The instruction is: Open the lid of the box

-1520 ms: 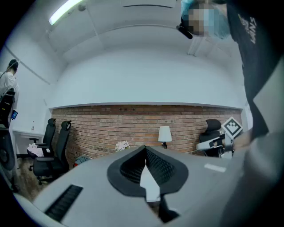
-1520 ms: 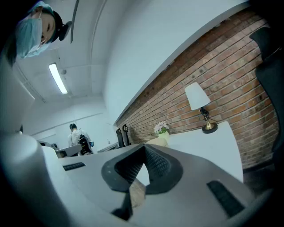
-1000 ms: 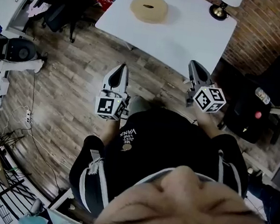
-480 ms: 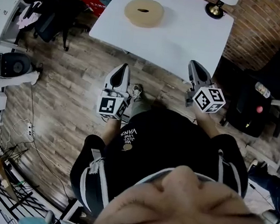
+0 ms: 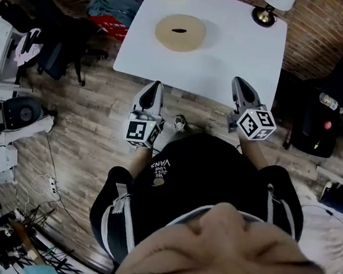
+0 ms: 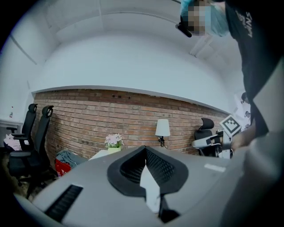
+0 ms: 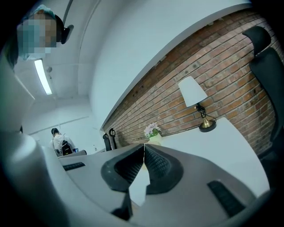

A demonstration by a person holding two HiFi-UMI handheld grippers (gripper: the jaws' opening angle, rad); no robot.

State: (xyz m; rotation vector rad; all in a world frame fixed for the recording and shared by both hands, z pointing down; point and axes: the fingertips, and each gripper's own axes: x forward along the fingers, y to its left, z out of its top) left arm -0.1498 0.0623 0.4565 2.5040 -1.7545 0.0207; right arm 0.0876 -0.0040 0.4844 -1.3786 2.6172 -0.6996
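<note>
Left gripper (image 5: 155, 85): jaws are pressing together with nothing between them; it is hovering at lower centre-left, over the wood floor (image 5: 81, 109), just short of the table's near edge.
Right gripper (image 5: 237, 81): jaws are likewise pinching shut on nothing; it is hanging right of centre, at the near edge of the white table (image 5: 232, 53).
Box (image 5: 180, 32): a round tan one is sitting at upper centre on the table, its lid showing a dark slot in the middle and looking fully seated. It is lying well apart from both grippers, more in line with the left one.
Gripper views: neither is showing the box; both are looking level at the brick wall (image 6: 80, 115), the lamp (image 6: 163, 127) and the flowers (image 6: 114, 140).
Step in hand: judging by the gap, this is the reach, with the opening not yet begun.
Doing it well: both sets of jaws are needing to spread before arrival. One gripper should be steadying the box's side wall low down while the other takes the lid's rim. The tips should be tilting down toward the tabletop, and the lid should be lifting straight up.
Risk: a light box may be sliding toward the lamp or the flowers if it is pushed sideways.
</note>
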